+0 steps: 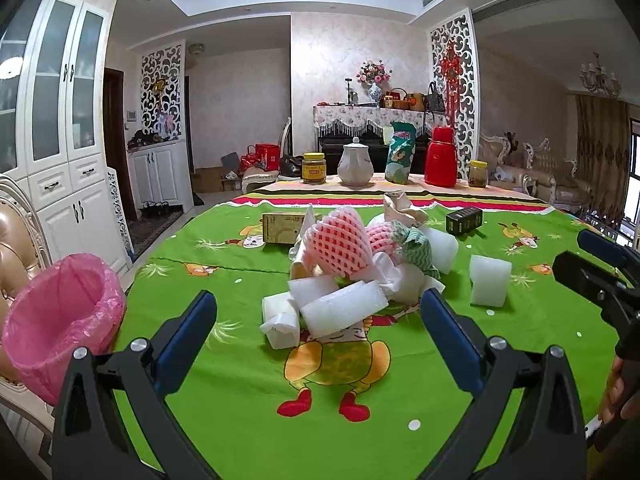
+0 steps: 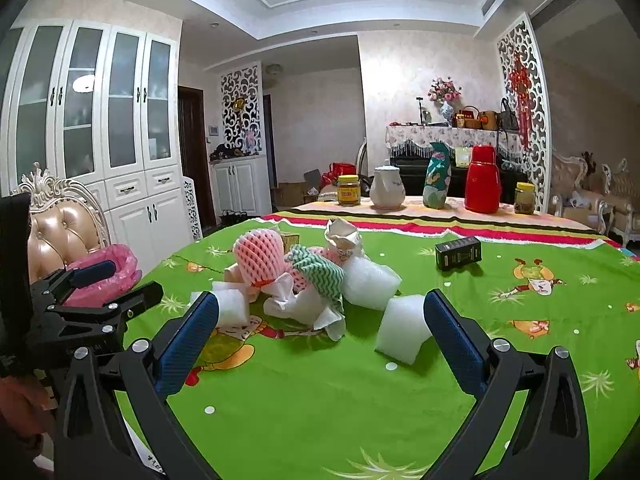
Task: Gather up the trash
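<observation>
Both grippers, left (image 1: 319, 316) and right (image 2: 321, 316), gape wide and hold nothing. Your trash pile (image 1: 344, 268) sits mid-frame; the pink-lined bin (image 1: 60, 320) waits at lower left.

Your trash pile (image 1: 352, 264) lies on the table (image 1: 240, 392) near its middle, with one loose foam block (image 1: 490, 286) just to its right. Behind the pile, a flat box (image 1: 282, 229) lies to the left and a small box (image 1: 464, 221) to the right. Along the far edge stand jars, a teapot (image 1: 355, 165) and a flask (image 1: 441, 157). The lined bin (image 1: 60, 320) sits off the left edge.
</observation>
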`<state>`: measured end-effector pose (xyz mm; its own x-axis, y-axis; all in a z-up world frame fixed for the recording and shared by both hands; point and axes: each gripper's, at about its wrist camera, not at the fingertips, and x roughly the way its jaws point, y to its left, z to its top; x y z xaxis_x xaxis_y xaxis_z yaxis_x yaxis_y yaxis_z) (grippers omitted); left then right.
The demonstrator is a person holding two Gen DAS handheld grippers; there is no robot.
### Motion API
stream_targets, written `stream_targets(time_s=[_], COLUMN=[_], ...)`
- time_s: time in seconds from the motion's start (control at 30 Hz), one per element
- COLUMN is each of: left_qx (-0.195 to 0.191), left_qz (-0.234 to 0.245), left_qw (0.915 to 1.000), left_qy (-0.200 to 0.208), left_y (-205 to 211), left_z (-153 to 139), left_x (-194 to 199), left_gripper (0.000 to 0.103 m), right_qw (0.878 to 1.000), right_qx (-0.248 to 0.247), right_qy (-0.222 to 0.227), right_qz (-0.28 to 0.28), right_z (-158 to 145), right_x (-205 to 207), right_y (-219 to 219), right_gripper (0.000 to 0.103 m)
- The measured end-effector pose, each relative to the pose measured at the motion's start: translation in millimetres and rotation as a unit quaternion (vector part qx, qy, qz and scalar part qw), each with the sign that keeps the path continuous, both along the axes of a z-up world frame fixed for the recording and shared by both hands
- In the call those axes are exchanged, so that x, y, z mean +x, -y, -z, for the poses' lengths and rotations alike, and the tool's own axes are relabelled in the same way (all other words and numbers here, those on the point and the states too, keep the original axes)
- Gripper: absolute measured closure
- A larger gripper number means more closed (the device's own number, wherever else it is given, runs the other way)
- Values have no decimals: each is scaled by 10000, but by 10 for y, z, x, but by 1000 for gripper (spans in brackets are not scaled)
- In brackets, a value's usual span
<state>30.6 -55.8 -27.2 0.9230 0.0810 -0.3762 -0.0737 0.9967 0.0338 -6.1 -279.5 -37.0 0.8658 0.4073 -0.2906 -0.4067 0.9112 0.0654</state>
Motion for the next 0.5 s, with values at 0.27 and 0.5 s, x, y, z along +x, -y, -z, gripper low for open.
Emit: stream_targets(time_s=[0.27, 0.5], left_qx=[15, 21], left_qz=[53, -56], left_qw=[10000, 9952], left_qy=[-63, -976], left_y=[-41, -241], left_z=[43, 274], left_x=[40, 297], left_gripper=[5, 5], right_qw=[9997, 9930], right_qx=[-183, -820], right_qy=[-144, -806], right_qz=[50, 267], right_z=[-2, -6], right_x=[53, 465], right_y=[-44, 9], right_gripper=[7, 7])
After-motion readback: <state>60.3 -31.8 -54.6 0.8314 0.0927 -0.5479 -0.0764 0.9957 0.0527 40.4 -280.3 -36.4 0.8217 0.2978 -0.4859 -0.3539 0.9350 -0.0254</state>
